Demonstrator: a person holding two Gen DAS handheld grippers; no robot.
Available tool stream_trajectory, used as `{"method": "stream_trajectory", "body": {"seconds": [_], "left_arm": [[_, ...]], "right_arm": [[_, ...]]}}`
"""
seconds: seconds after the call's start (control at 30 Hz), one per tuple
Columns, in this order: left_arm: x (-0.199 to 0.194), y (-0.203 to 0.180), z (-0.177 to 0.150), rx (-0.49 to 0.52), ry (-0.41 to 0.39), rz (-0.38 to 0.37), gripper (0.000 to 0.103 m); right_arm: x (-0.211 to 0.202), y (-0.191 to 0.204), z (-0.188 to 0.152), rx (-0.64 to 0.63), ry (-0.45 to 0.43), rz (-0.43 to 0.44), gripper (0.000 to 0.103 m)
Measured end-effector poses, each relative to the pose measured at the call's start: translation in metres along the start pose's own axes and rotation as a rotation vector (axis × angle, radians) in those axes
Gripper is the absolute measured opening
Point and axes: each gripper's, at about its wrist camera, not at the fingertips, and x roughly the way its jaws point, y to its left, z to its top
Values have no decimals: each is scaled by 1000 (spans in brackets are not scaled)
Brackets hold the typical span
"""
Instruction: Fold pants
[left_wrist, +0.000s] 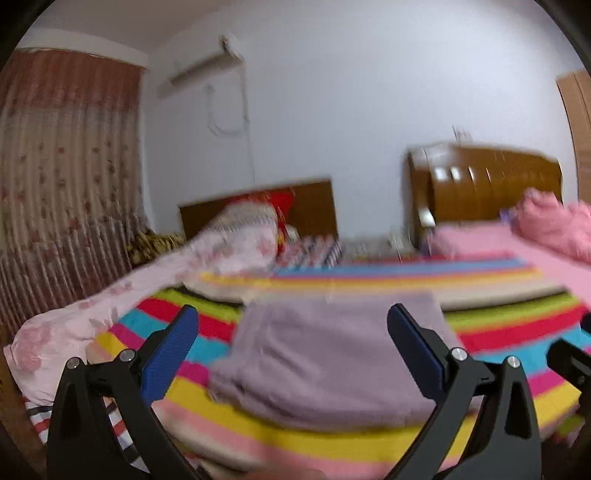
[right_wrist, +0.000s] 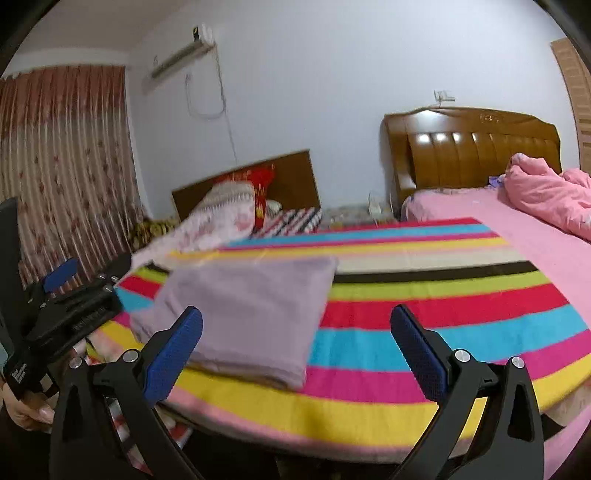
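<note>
The lilac pants (left_wrist: 332, 369) lie folded into a thick rectangle on the striped blanket (left_wrist: 498, 332), near its front left corner. My left gripper (left_wrist: 291, 350) hovers open just in front of them, its blue pads on either side of the fold and nothing between them; this view is motion-blurred. In the right wrist view the pants (right_wrist: 243, 314) sit left of centre, and my right gripper (right_wrist: 295, 332) is open and empty above the blanket's (right_wrist: 443, 314) front edge, to the right of the fold. The left gripper (right_wrist: 74, 295) shows at the far left, held by a hand (right_wrist: 26, 410).
A pink quilt (right_wrist: 550, 199) is bunched at the right by the wooden headboard (right_wrist: 476, 144). A floral quilt (right_wrist: 214, 225) and a red pillow (right_wrist: 262, 192) lie on a second bed at the back left. A curtain (right_wrist: 62, 166) covers the left wall.
</note>
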Motion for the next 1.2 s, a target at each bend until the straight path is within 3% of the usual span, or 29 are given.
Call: {"method": "stream_trajectory", "body": {"seconds": [0.17,0.23,0.3,0.5,1.2], "left_arm": [[28,-5,-32,-90,236,-72,102],[42,-3,-44,-116,332,-65,102],[50,0,-56,-130,372,-29,102],[44,6,-65,-102,315,37,102],[37,17,-63,-138,297,12,102]], "right_arm": [[13,8,-7,-56,61,-2,99],[16,8,-10,-64,75,0,99],[17,7,-13,-68,81,-1,99],[24,9,-17,-78,125,18,99],[24,19,-19,-120,133,39,99]]}}
